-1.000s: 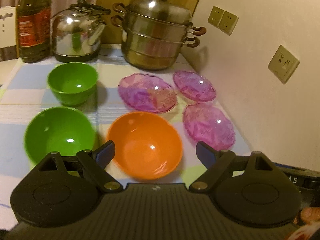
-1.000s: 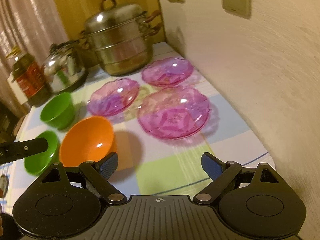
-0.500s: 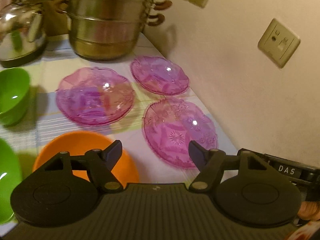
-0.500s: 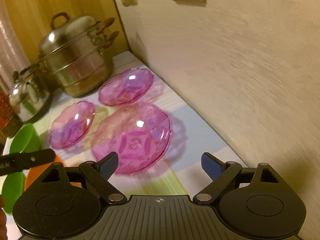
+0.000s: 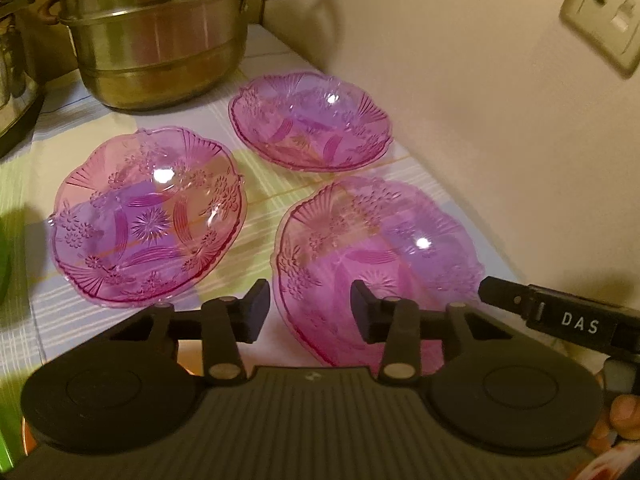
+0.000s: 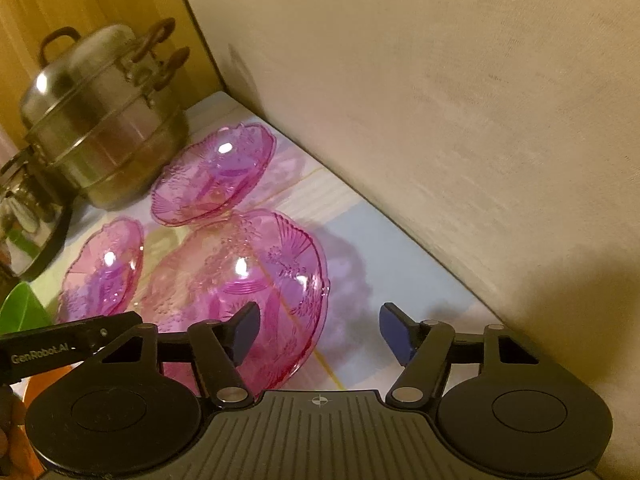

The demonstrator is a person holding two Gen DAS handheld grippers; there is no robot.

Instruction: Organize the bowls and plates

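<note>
Three pink cut-glass plates lie on the checked cloth by the wall. The nearest plate [image 5: 380, 248] [image 6: 224, 280] sits right in front of both grippers. My left gripper [image 5: 310, 312] is closing, and the plate's left rim shows between its fingers without the pads pressing on it. My right gripper [image 6: 320, 330] is also closing, wider apart, with the same plate's right rim between its fingers and untouched. A second plate [image 5: 148, 220] [image 6: 104, 272] lies to the left. The third plate [image 5: 312, 124] [image 6: 216, 176] lies further back.
A steel steamer pot [image 5: 156, 40] [image 6: 104, 120] stands behind the plates, a kettle [image 6: 28, 220] left of it. A green bowl [image 6: 20, 312] shows at the left edge. The wall [image 6: 440, 120] runs close along the right, with a socket [image 5: 604, 12].
Both grippers have moved forward and down towards the nearest pink plate, and their jaws have narrowed. The green and orange bowls have slid out of view to the left.
</note>
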